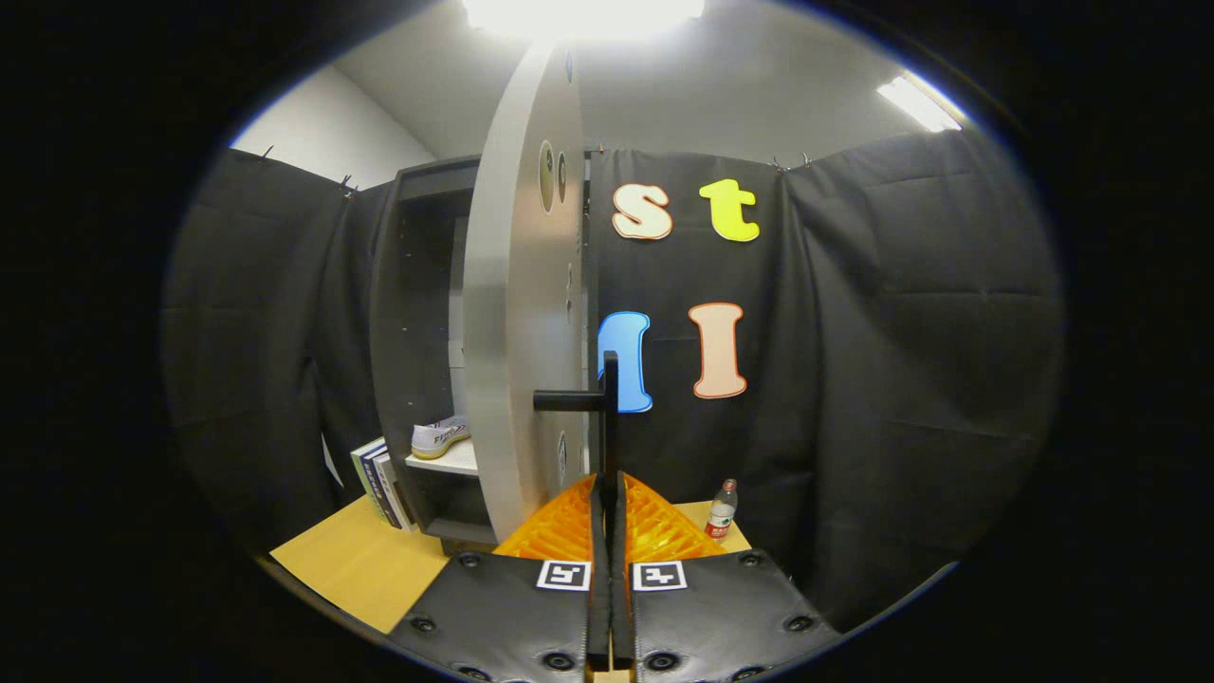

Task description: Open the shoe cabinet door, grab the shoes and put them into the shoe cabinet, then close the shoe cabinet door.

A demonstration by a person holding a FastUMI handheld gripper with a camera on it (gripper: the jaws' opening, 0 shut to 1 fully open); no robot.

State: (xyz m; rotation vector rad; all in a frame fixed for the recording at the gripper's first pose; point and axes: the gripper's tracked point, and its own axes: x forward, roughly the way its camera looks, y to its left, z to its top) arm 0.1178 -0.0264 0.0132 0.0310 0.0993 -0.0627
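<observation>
We are pinching the door's thin black bar handle (607, 417) in our tool (608, 493), both fingers pressing on it. Just ahead, the pale grey cabinet door (517, 323) is standing open edge-on. Beyond it leftward, a white sneaker (439, 436) is sitting on the dark cabinet's (417, 285) white shelf (453, 462).

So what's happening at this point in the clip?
A person's handheld gripper has its fingers closed on the black handle of the shoe cabinet door. The door stands open, edge-on just ahead of the fingers. Beyond it, inside the cabinet, a white shoe already sits on a shelf. Some books lean against the cabinet's side, and a bottle stands on the table. Closing the door looks like what remains.
</observation>
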